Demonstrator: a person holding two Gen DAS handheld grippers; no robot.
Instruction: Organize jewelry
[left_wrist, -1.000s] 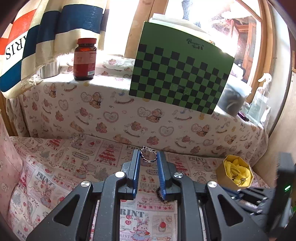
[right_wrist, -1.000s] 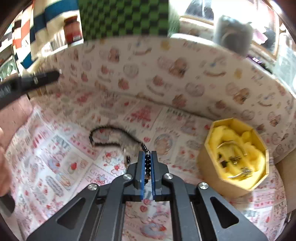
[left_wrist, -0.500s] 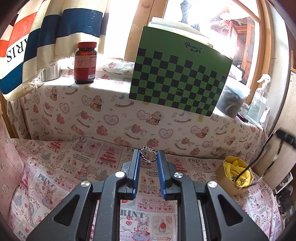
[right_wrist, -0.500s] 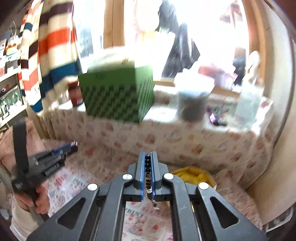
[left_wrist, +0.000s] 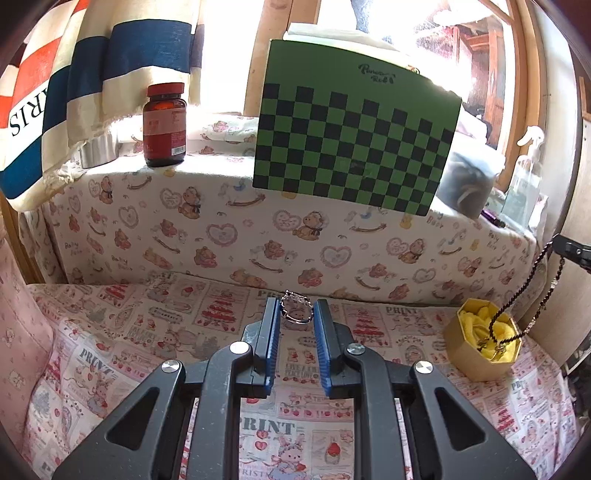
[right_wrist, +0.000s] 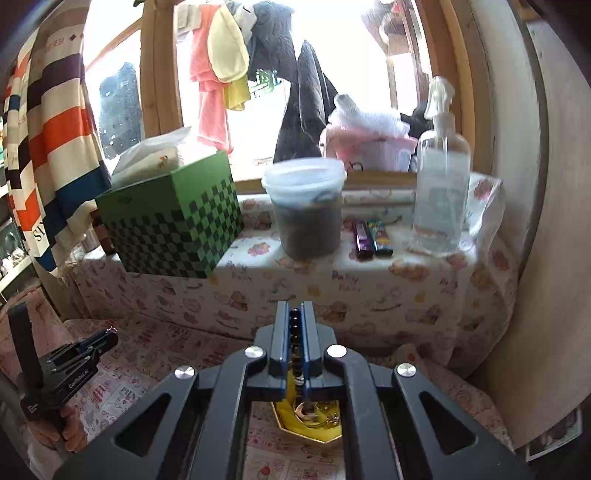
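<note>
My right gripper (right_wrist: 295, 317) has its jaws pressed almost together on a strand of small black beads (left_wrist: 524, 295); in the left wrist view that strand hangs from the right edge of the frame as a long loop, its lower end reaching into the gold octagonal box with crumpled yellow lining (left_wrist: 480, 363) at lower right. My left gripper (left_wrist: 296, 314) pinches a small silver ring with a scalloped edge (left_wrist: 295, 312) between its blue pads, jaws held apart only by the ring, at frame centre above the printed cloth (left_wrist: 147, 332).

Judgement on the step in hand: the bead strand is to be lowered into the box. I would descend straight and slowly so the loop coils onto the lining rather than draping over the rim, and part the jaws only once most of its length rests inside. The ring should wait its turn, well apart.

Not established: in the right wrist view my own frame covers most of the box (right_wrist: 295, 417), showing only a slice at bottom centre. The pieces already inside are too small to identify. Whether the strand's end touches the lining cannot be told.
</note>
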